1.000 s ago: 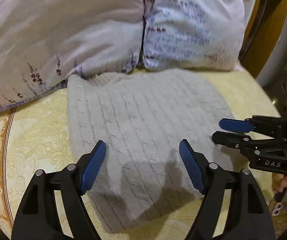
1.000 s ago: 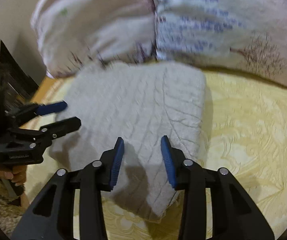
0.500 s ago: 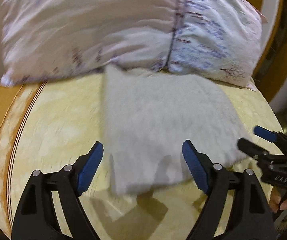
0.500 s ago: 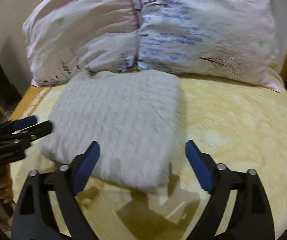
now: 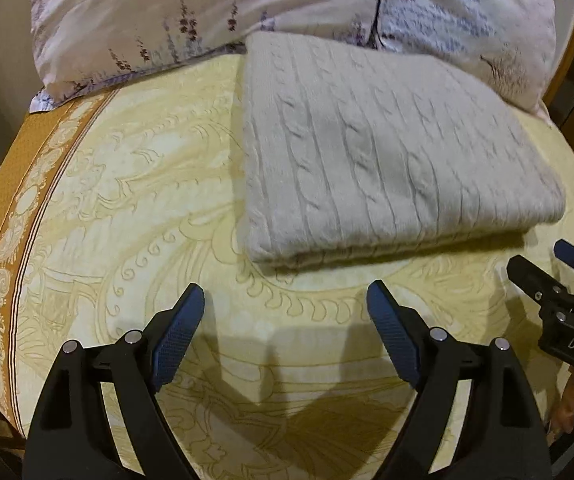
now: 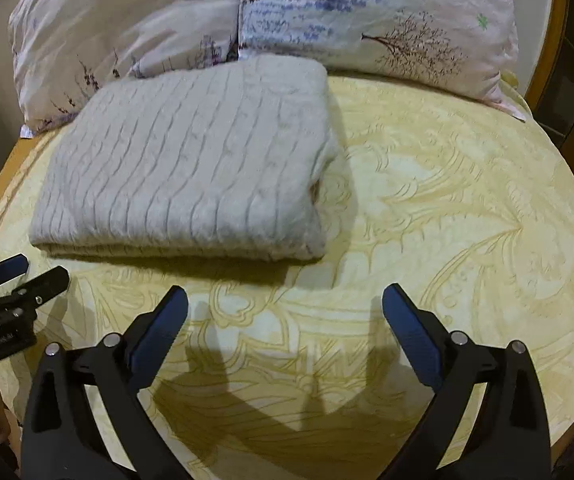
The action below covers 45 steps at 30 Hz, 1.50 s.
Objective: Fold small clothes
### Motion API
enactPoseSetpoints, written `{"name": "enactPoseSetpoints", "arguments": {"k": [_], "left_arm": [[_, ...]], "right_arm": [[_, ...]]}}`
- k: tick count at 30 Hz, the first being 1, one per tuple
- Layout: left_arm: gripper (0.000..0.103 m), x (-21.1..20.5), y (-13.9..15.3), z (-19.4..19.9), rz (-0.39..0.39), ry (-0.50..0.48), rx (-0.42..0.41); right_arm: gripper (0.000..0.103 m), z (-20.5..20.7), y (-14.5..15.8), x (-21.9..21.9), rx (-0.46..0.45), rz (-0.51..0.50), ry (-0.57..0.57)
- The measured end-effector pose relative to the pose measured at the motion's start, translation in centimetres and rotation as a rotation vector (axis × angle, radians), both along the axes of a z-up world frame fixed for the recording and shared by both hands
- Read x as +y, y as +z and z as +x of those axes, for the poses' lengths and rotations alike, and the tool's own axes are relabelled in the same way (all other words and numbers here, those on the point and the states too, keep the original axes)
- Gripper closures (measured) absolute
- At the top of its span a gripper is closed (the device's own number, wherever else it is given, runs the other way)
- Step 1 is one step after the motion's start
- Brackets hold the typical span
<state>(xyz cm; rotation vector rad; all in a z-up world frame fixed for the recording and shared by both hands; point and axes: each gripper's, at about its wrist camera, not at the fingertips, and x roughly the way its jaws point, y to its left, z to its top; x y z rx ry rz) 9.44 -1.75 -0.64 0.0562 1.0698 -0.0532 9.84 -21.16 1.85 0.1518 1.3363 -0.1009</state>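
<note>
A pale grey cable-knit sweater (image 5: 383, 148) lies folded into a thick rectangle on the yellow patterned bed cover (image 5: 135, 200), its far edge against the pillows. It also shows in the right wrist view (image 6: 191, 164). My left gripper (image 5: 285, 320) is open and empty, hovering over the cover just in front of the sweater's near edge. My right gripper (image 6: 285, 320) is open and empty, in front of the sweater's near right corner. Each gripper shows at the edge of the other's view: the right one (image 5: 543, 264), the left one (image 6: 19, 272).
Two floral pillows (image 6: 367, 16) stand along the back of the bed behind the sweater. An orange border band (image 5: 19, 184) marks the bed's left edge. Bare yellow cover (image 6: 447, 208) lies to the right of the sweater. A wooden bed frame (image 6: 551, 60) rises at the far right.
Both grippers have pulled back off the sweater toward the near side of the bed. The right gripper's jaws have opened wider. The sweater stays folded in place.
</note>
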Motion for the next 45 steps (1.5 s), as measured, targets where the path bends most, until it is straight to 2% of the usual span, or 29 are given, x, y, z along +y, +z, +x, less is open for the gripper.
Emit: {"name": "enactPoseSetpoints", "arguments": {"k": [7, 14, 45], "left_arm": [[0.013, -0.20, -0.27, -0.16, 0.015, -0.006, 0.001], [0.001, -0.43, -0.62, -0.26, 0.012, 0.001, 0.004], [0.001, -0.39, -0.62, -0.45, 0.011, 0.019, -0.020]], "right_arm": [[0.002, -0.44, -0.68, 0.89, 0.023, -0.019, 0.020], [0.002, -0.51, -0.80, 0.99, 0.019, -0.028, 0.024], [0.002, -0.71, -0.75, 0.96, -0.007, -0.038, 0.023]]}}
